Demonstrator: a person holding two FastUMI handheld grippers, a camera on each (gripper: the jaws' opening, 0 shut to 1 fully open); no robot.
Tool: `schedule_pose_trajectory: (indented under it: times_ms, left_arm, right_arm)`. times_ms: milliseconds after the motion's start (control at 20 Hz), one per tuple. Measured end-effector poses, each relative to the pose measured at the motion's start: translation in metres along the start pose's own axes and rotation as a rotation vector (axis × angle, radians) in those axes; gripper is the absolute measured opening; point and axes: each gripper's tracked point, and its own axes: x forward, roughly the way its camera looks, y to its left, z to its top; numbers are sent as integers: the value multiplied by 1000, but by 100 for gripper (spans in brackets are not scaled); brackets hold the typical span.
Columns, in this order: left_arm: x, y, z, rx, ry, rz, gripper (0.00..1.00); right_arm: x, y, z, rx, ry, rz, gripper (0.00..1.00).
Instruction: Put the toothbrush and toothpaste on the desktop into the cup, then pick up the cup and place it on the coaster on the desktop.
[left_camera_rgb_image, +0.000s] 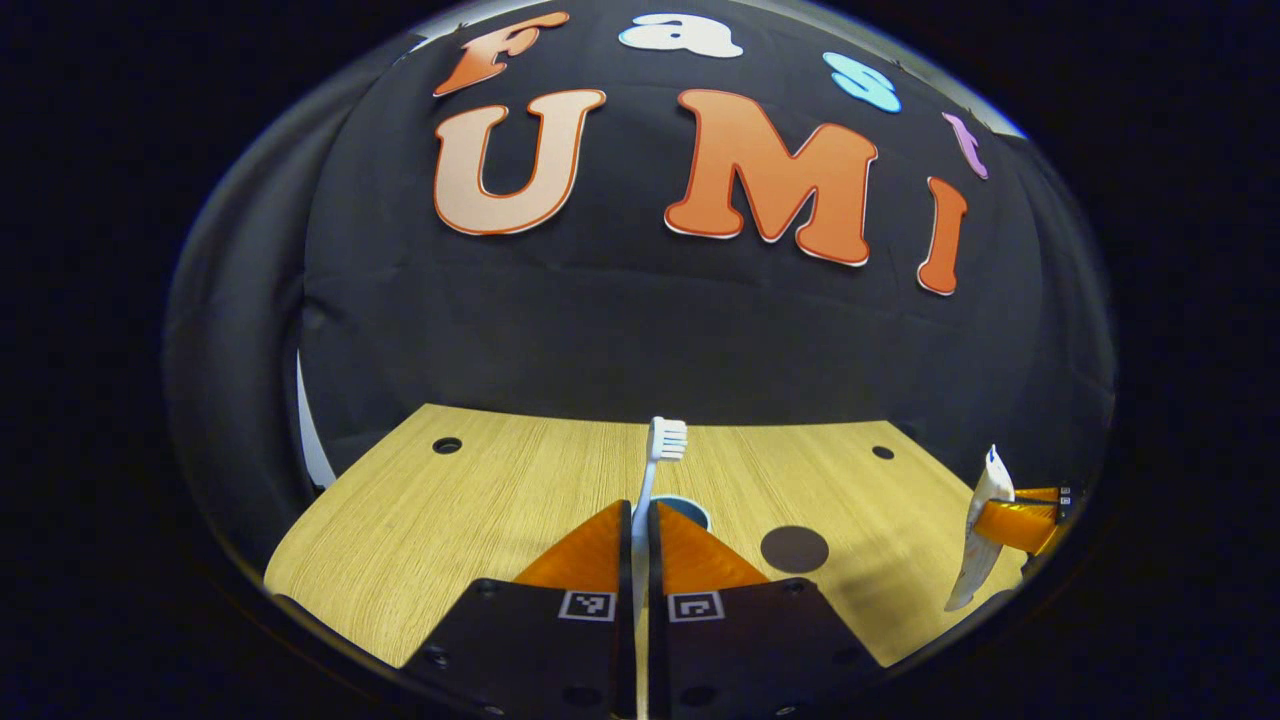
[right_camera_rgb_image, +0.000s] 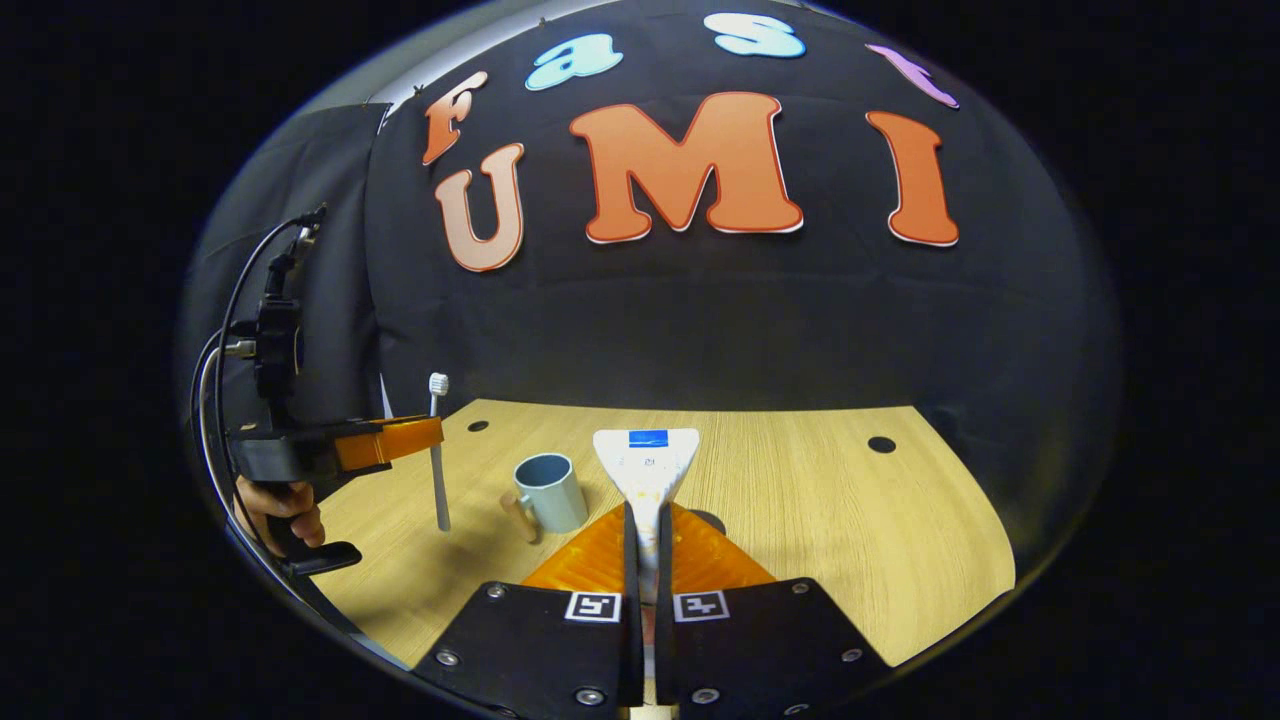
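My left gripper (left_camera_rgb_image: 640, 510) is shut on a white toothbrush (left_camera_rgb_image: 660, 445), held upright with its bristle head up. Just behind its orange fingers peeks the rim of the grey-blue cup (left_camera_rgb_image: 692, 511); the dark round coaster (left_camera_rgb_image: 794, 549) lies to the right of it. My right gripper (right_camera_rgb_image: 645, 512) is shut on the white toothpaste tube (right_camera_rgb_image: 647, 460), flat crimped end up. In the right gripper view the cup (right_camera_rgb_image: 550, 492) stands upright on the table, left of the tube. Farther left, the left gripper (right_camera_rgb_image: 432, 437) holds the toothbrush (right_camera_rgb_image: 438, 480) above the table. The coaster (right_camera_rgb_image: 714, 520) is mostly hidden behind my finger.
The wooden table (left_camera_rgb_image: 420, 530) has small round holes near its back corners (left_camera_rgb_image: 447, 445) (right_camera_rgb_image: 881, 444). A hand (right_camera_rgb_image: 280, 512) holds the left gripper, with cables rising from it. In the left gripper view the right gripper (left_camera_rgb_image: 990, 522) holds the toothpaste (left_camera_rgb_image: 972, 575) at the far right.
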Motion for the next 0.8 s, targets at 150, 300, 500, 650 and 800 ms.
schedule_pose_trajectory:
  times_ms: [150,300,500,650,800]
  left_arm:
    - [14,-6,27,-20,-53,-11,5]
    - [31,-10,42,-8,-93,-4,4]
    - [61,-17,56,4,-127,-12,4]
    - [78,-20,60,-4,-152,-26,4]
    - [91,-21,57,-35,-167,-42,4]
  right_arm:
    - [5,-5,22,-1,-38,10,5]
    - [12,-10,39,-2,-79,12,5]
    - [22,-11,63,7,-131,18,5]
    - [27,-17,80,-20,-191,-12,5]
    - [30,-18,86,-31,-232,-21,5]
